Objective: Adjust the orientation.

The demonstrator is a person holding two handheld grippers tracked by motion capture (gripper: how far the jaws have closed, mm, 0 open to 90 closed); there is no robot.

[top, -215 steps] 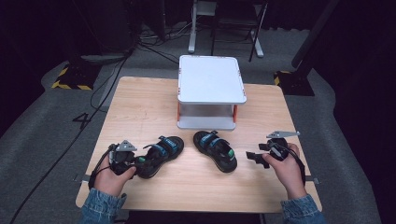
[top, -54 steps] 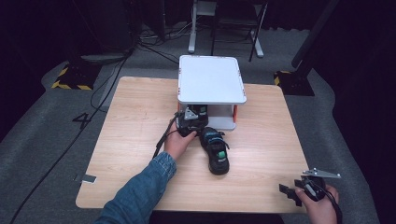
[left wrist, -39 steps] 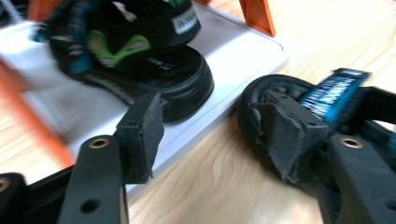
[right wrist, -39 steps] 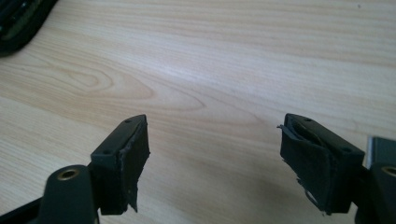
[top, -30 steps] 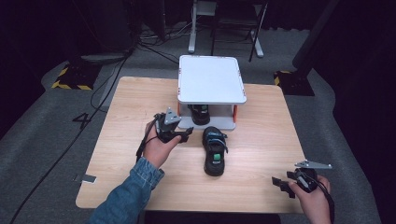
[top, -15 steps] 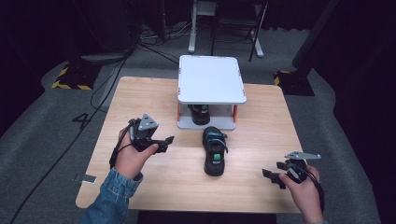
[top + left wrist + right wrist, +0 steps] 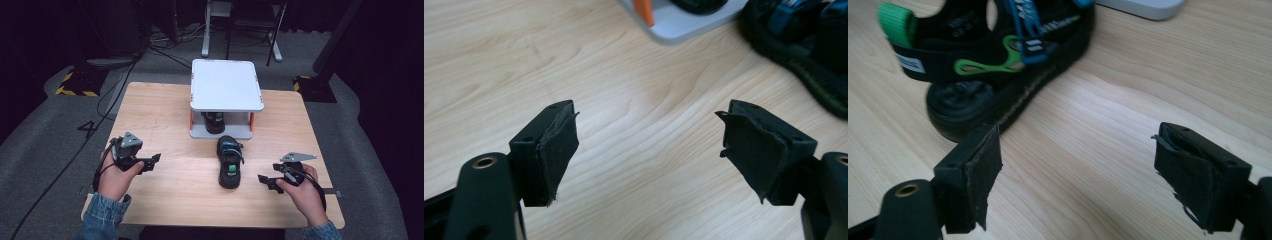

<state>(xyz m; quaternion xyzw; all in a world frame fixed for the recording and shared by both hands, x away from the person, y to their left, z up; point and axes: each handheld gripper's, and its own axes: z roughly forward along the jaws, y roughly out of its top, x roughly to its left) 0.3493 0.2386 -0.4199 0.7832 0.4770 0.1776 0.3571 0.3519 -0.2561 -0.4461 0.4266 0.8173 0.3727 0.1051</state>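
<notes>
Light wood table point(image 7: 165, 115) in a dark room, grey carpet and cables behind. One sandal point(image 7: 230, 161) lies mid-table, another sandal point(image 7: 214, 120) tucked under the white shelf point(image 7: 225, 85). Left gripper point(image 7: 150, 161) and right gripper point(image 7: 264, 180) both hover low, jaws wide, holding nothing.

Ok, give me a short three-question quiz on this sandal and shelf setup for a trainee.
1. True or false: the left claw is shut on a sandal.
2. Where does the black sandal with blue and green straps lie? A) on top of the white two-tier shelf B) on the light wooden table in front of the shelf C) on the floor
3. Fill in: the second black sandal sits on the shelf's ____ tier.

Key: 1 false, its jaws stand open over bare wood. 2 B, near the open right claw. 3 lower.
</notes>
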